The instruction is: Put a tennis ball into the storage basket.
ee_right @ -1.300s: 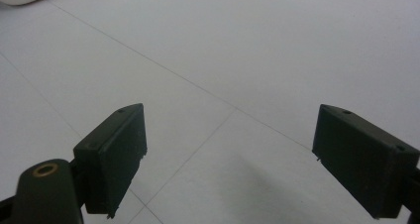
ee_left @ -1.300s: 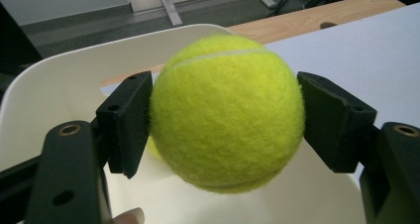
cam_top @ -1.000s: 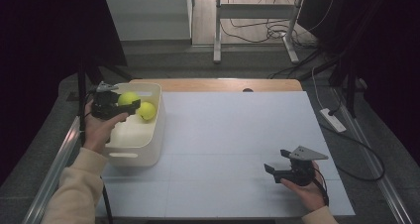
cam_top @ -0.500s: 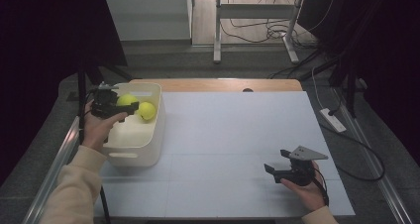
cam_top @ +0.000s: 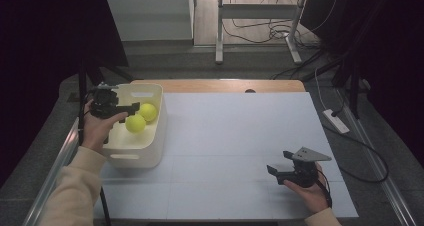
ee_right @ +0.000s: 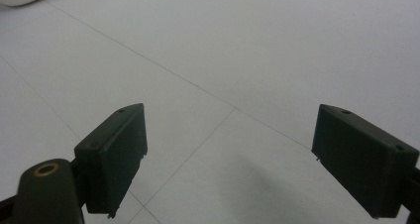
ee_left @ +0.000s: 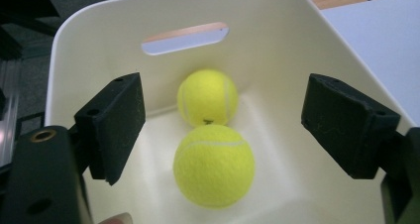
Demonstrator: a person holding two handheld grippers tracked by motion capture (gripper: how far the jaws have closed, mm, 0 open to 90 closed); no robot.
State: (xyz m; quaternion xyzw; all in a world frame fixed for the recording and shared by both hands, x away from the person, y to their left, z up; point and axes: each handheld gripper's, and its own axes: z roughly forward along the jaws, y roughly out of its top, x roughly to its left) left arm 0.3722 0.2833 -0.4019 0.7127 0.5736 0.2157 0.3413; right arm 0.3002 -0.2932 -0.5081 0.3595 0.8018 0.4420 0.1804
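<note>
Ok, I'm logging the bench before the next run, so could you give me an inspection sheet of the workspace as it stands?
Surface: white table top, bare apart from the bin; wooden strip along the far edge.
Job's things: two yellow tennis balls, near ball and far ball, lie touching in the cream plastic bin.
Clutter: nothing seen.
Grippers: left tool over the bin, its jaws just opened and clear of both balls; right tool open, low over the bare table.
Cables: one trails from the right tool; loose cables and a power strip on the floor.
Surroundings: metal frame legs behind the table, dark sides.
</note>
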